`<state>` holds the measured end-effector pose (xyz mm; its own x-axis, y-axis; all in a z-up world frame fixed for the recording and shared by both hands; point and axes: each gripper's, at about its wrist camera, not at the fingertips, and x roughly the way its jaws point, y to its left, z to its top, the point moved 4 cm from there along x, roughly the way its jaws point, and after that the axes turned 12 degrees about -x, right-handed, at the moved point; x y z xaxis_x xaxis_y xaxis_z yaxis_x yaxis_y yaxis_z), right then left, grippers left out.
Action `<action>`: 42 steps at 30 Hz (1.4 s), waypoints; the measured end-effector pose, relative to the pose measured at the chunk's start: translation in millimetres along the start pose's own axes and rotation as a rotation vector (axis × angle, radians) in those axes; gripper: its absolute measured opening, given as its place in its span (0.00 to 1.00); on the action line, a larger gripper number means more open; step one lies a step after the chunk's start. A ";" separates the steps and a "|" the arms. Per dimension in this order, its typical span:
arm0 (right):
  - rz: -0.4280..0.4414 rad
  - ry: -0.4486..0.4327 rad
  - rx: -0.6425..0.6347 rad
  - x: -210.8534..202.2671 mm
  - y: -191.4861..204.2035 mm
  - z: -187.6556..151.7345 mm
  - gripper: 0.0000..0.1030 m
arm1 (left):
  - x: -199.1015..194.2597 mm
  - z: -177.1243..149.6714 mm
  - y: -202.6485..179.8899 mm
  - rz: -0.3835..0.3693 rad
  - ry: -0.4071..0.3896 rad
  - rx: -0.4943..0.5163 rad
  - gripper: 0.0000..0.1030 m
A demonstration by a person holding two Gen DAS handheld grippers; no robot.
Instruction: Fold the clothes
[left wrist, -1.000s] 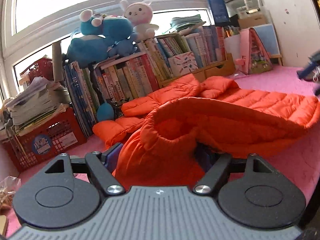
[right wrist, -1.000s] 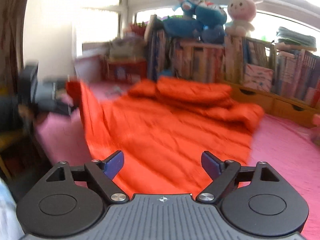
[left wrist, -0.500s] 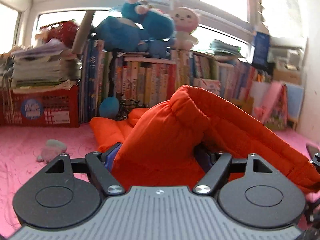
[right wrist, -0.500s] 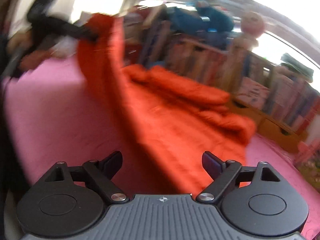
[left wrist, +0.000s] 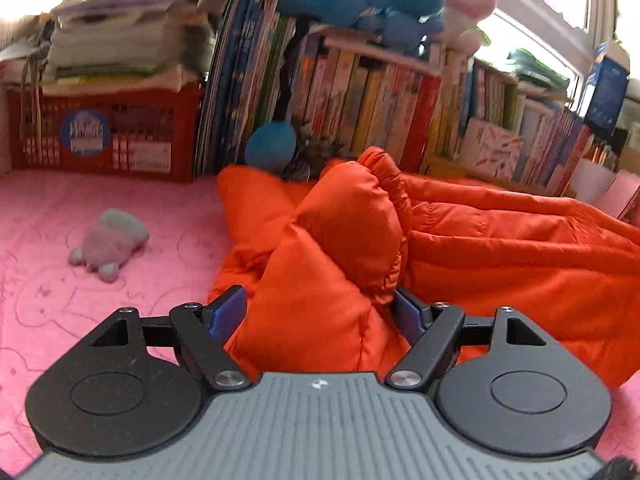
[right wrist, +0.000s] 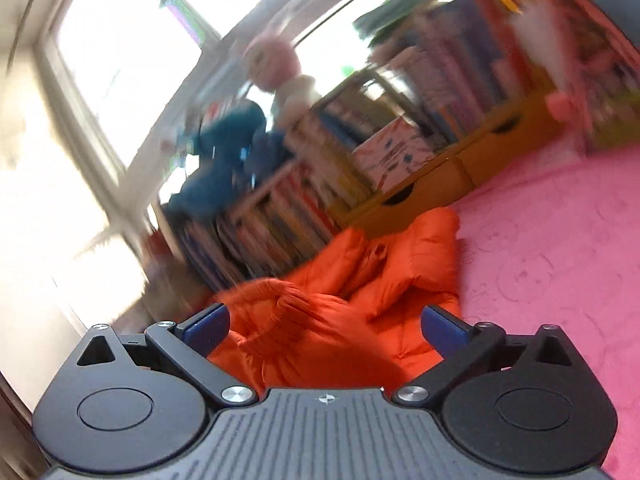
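Orange jacket [left wrist: 460, 256] heaped on pink bed [left wrist: 80, 280] below the bookshelf [left wrist: 360, 92]. Left hand-held gripper [left wrist: 320, 312] clenched on a puffy fold; right hand-held gripper [right wrist: 324, 326] released above it. Likely light, soft, slippery; best pinched at elastic hem.

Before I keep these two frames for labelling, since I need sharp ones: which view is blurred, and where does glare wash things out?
Left wrist view: mostly sharp on the orange jacket and left gripper, slight smear on the upper paper stack. Right wrist view: heavy motion blur across the bookshelf and plush toys; the window is blown out white; only the right gripper is crisp.
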<state>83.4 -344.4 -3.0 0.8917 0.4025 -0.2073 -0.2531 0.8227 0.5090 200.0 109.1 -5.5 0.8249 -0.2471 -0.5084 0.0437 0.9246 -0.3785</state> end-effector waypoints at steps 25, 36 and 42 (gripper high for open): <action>-0.067 0.123 -0.550 57.3 47.7 1.2 0.17 | -32.5 31.6 -20.6 -0.300 -0.075 0.016 0.15; -0.211 0.083 -0.524 196.1 33.0 116.5 0.18 | 77.5 137.7 -19.8 -0.064 -0.137 -0.041 0.17; -0.278 0.221 -0.469 283.3 -18.5 96.4 0.18 | 127.8 120.6 -2.0 0.021 -0.097 -0.018 0.22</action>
<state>376.9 -284.3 9.4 0.8614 0.1791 -0.4753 -0.2052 0.9787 -0.0030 373.3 110.7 23.6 0.8763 -0.1978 -0.4392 0.0167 0.9237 -0.3828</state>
